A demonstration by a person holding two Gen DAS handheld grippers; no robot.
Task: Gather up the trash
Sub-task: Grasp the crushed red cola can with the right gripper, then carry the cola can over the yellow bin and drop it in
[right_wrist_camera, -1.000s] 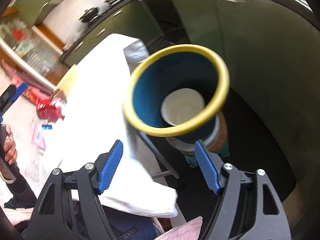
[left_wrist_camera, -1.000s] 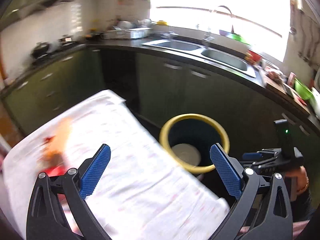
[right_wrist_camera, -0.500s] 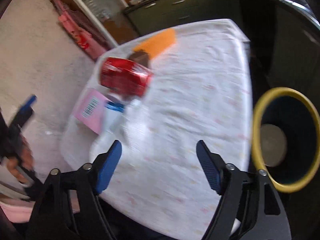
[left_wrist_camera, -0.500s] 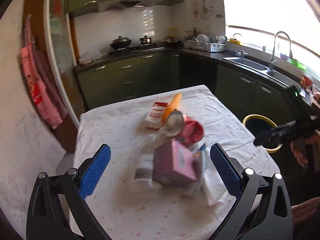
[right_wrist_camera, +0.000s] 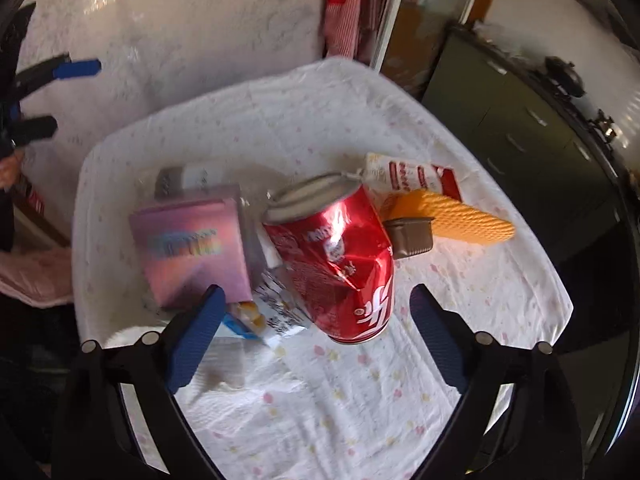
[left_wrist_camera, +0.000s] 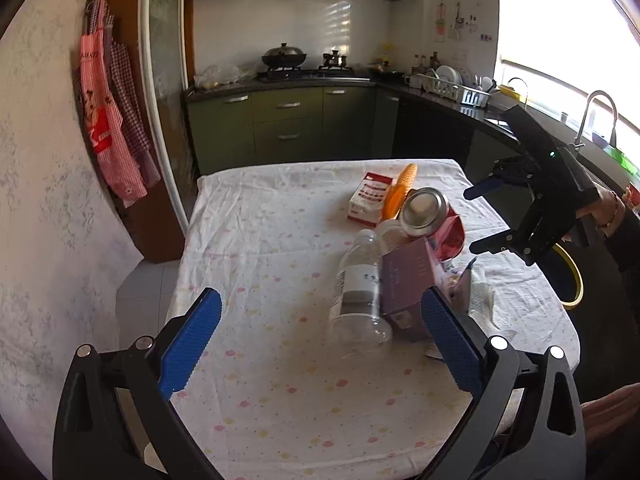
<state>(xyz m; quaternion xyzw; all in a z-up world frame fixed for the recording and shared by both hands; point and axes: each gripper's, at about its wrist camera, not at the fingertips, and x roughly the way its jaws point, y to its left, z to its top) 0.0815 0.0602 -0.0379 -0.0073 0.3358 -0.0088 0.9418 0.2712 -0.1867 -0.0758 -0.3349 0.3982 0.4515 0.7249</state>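
A heap of trash lies on the white-clothed table (left_wrist_camera: 280, 240): a dented red can (right_wrist_camera: 340, 256) (left_wrist_camera: 430, 216), a pink-purple box (right_wrist_camera: 192, 248) (left_wrist_camera: 404, 284), a clear plastic bottle (left_wrist_camera: 358, 288), a red and white carton (left_wrist_camera: 368, 198) (right_wrist_camera: 412, 176), an orange wafer-like piece (right_wrist_camera: 456, 218) (left_wrist_camera: 396, 192) and a small brown cup (right_wrist_camera: 412, 236). My left gripper (left_wrist_camera: 316, 344) is open and empty, low over the near table edge. My right gripper (right_wrist_camera: 316, 340) is open and empty, just above the red can; it also shows in the left wrist view (left_wrist_camera: 486, 220).
A yellow-rimmed bin (left_wrist_camera: 570, 280) stands on the floor past the table's right edge. Green kitchen cabinets (left_wrist_camera: 288, 124) and a stove counter line the far wall. Red aprons (left_wrist_camera: 112, 120) hang on the left wall. A crumpled tissue (left_wrist_camera: 486, 296) lies near the box.
Both grippers have swung away from the bin toward the table. The left now faces the trash heap from the near edge; the right has closed in over the red can. Both stay open.
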